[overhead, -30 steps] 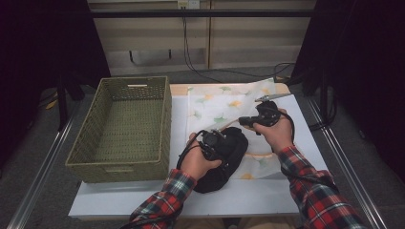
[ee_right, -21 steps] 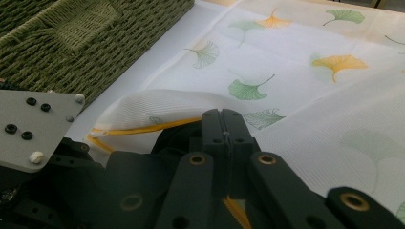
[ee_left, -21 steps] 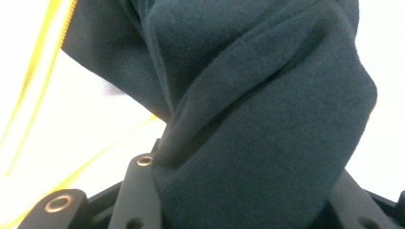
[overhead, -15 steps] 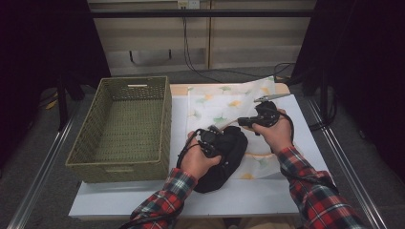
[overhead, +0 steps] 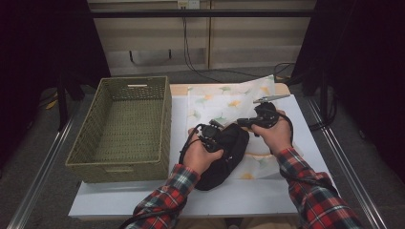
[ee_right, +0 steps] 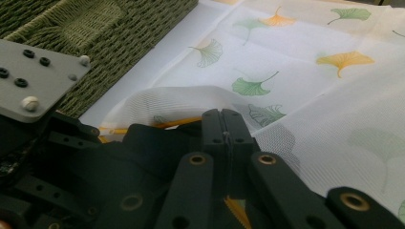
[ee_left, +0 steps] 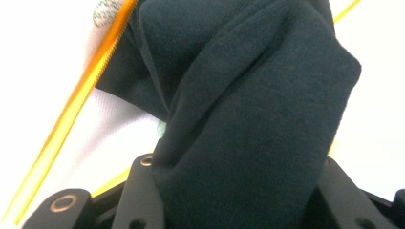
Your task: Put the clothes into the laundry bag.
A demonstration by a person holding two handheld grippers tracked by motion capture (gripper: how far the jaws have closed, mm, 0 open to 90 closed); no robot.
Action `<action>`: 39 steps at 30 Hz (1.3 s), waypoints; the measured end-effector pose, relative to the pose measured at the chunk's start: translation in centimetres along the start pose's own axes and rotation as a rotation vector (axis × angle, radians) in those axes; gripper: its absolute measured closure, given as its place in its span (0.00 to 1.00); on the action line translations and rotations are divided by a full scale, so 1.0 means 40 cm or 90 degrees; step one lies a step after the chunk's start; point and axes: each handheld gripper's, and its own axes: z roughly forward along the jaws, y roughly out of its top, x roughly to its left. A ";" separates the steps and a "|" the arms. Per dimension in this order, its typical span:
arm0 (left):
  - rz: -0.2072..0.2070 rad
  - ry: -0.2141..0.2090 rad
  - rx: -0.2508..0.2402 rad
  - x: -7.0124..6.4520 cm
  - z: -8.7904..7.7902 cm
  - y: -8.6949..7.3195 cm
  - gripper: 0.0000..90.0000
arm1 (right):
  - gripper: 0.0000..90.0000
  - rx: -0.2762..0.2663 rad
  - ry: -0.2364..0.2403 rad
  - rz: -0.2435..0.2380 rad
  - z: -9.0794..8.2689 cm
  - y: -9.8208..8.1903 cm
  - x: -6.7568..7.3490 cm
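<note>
Two grips | my left gripper (overhead: pixel 213 136) is clamped on a fold of the dark garment (overhead: pixel 224 160), mid-table on the mesh bag (overhead: pixel 224 102) | right gripper (overhead: pixel 248 122) pinches the bag's edge, jaws fully together | risk: thin mesh slips out; bag mouth collapses; garment snags its orange trim (ee_left: pixel 71 107) | basket (overhead: pixel 124 125) at left edge

You have no readable text, label, brand, number or sign in front of you in any of these views. The white cloth (overhead: pixel 224 102) carries only a printed pattern of green and orange ginkgo leaves, and neither the woven basket (overhead: pixel 125 125) nor the dark garment (ee_left: pixel 248 119) bears lettering.
</note>
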 end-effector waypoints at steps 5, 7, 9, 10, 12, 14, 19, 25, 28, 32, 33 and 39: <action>-0.004 0.003 -0.009 0.002 0.009 0.013 0.68 | 1.00 0.000 0.000 0.003 -0.002 -0.004 -0.002; -0.005 0.012 -0.020 -0.001 0.014 0.018 0.68 | 1.00 -0.001 -0.002 0.005 -0.002 -0.006 -0.002; -0.005 0.009 -0.017 0.000 0.015 0.022 0.67 | 1.00 -0.001 0.000 0.005 -0.003 -0.005 -0.002; -0.002 0.012 -0.018 0.002 0.017 0.022 0.67 | 1.00 -0.001 0.000 0.006 -0.004 -0.005 -0.002; 0.004 0.018 -0.021 0.004 0.023 0.021 0.67 | 1.00 -0.001 0.000 0.006 -0.005 -0.005 -0.001; 0.013 0.022 -0.025 0.006 0.024 0.021 0.67 | 1.00 0.000 0.000 0.007 -0.004 -0.006 -0.001; 0.030 0.021 -0.028 0.011 0.033 0.023 0.65 | 1.00 0.001 0.002 0.008 -0.001 -0.009 -0.003; 0.031 0.018 -0.033 0.010 0.038 0.023 0.65 | 1.00 -0.001 0.003 0.008 -0.002 -0.005 0.001; 0.030 0.017 -0.031 0.004 0.042 0.026 0.65 | 1.00 -0.005 0.003 0.006 -0.004 0.000 0.003; 0.027 0.013 -0.045 -0.002 0.041 0.037 0.66 | 1.00 -0.004 0.003 0.006 -0.005 0.003 0.004; 0.029 0.016 -0.046 0.000 0.039 0.040 0.65 | 1.00 -0.004 0.003 0.006 -0.004 0.004 0.004; 0.019 0.000 -0.092 0.000 0.064 0.057 0.64 | 1.00 -0.005 0.007 0.004 0.001 0.004 0.002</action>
